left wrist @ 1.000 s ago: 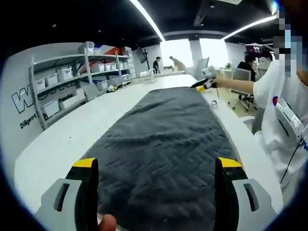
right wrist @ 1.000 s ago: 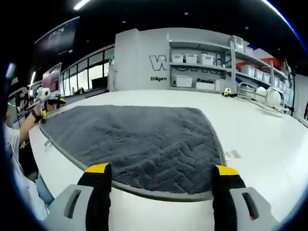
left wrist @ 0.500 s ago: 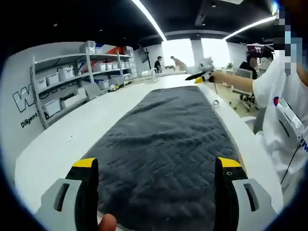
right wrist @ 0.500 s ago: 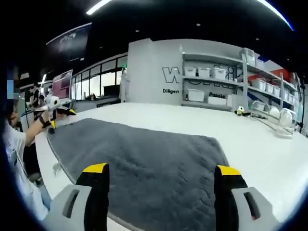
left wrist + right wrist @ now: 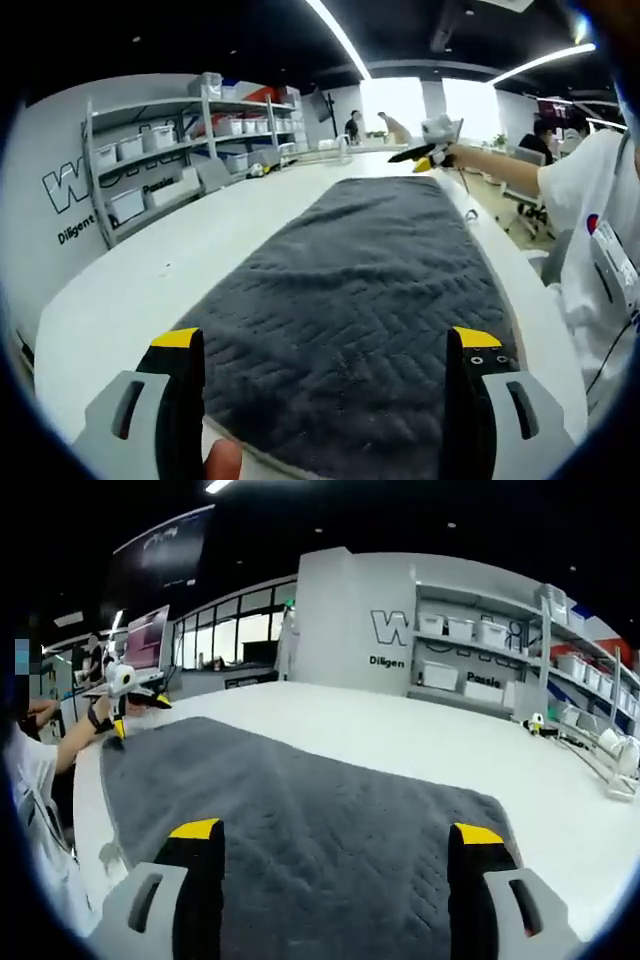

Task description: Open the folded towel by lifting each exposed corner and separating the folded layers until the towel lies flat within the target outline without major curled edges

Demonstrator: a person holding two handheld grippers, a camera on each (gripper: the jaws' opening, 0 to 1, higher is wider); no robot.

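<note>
Towel [image 5: 350,290] looks spread out in one layer on the white table [image 5: 150,290]; no folded-over corner visible from either end, so unfolding looks done or v. near. It runs lengthwise between your two grippers. The target outline isn't visible, so can't tell if the towel sits within it.

Your left gripper [image 5: 325,345] has its fingers spread wide, nothing between them, hovering over the near end of the towel. Your right gripper [image 5: 330,835] is the same at the opposite end, fingers apart and empty above the cloth. In the left gripper view you can see the right gripper out at the far end.

Left to do, prob.: check edges for curl, esp. the near hem.

Containers: shelving [image 5: 170,160] against the wall carries white bins [image 5: 128,204]; contents not readable. A wire rack [image 5: 610,765] sits on the table on the shelf side; contents unclear.
</note>
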